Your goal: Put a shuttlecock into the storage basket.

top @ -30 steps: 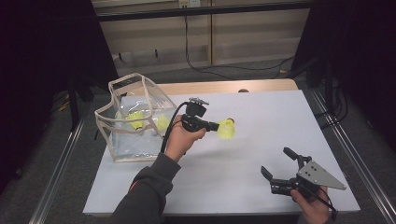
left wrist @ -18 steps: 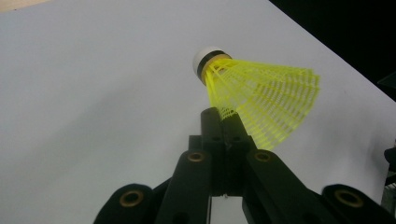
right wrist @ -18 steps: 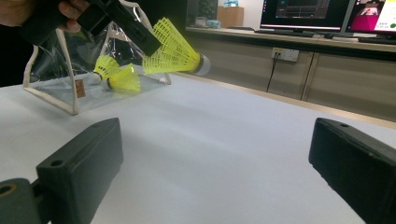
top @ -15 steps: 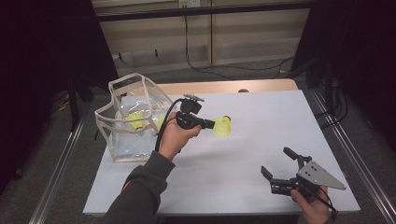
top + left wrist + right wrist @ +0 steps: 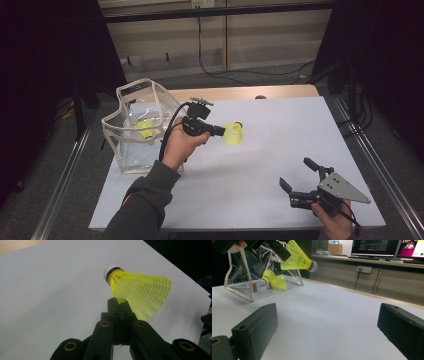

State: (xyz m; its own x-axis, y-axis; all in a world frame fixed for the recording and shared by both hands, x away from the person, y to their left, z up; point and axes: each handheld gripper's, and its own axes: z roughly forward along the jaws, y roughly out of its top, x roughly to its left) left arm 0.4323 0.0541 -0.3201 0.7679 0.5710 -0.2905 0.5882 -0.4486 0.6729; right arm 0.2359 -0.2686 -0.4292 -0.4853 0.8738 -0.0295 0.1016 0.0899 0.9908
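Observation:
A yellow shuttlecock (image 5: 233,134) with a white cork tip hangs above the white table (image 5: 290,125). My left gripper (image 5: 223,132) is shut on the edge of its skirt. The left gripper view shows the jaws closed (image 5: 119,305) on the shuttlecock's mesh (image 5: 142,293), cork pointing away. At the table's left stands a clear bag (image 5: 123,150) with cream trim; two yellow shuttlecocks (image 5: 145,128) lie in it. My right gripper (image 5: 295,172) rests low near the front right, open, nothing between its jaws (image 5: 327,332). From there the bag (image 5: 240,293) and the held shuttlecock (image 5: 298,258) show ahead.
A wooden strip (image 5: 250,92) borders the table's far edge, and metal rails (image 5: 372,160) run along both sides. Cables (image 5: 215,70) lie on the floor beyond. Monitors (image 5: 374,247) stand on a counter in the right gripper view.
My left gripper has carried the shuttlecock a little to the left, toward the bag. The right gripper has stayed where it was, still open.

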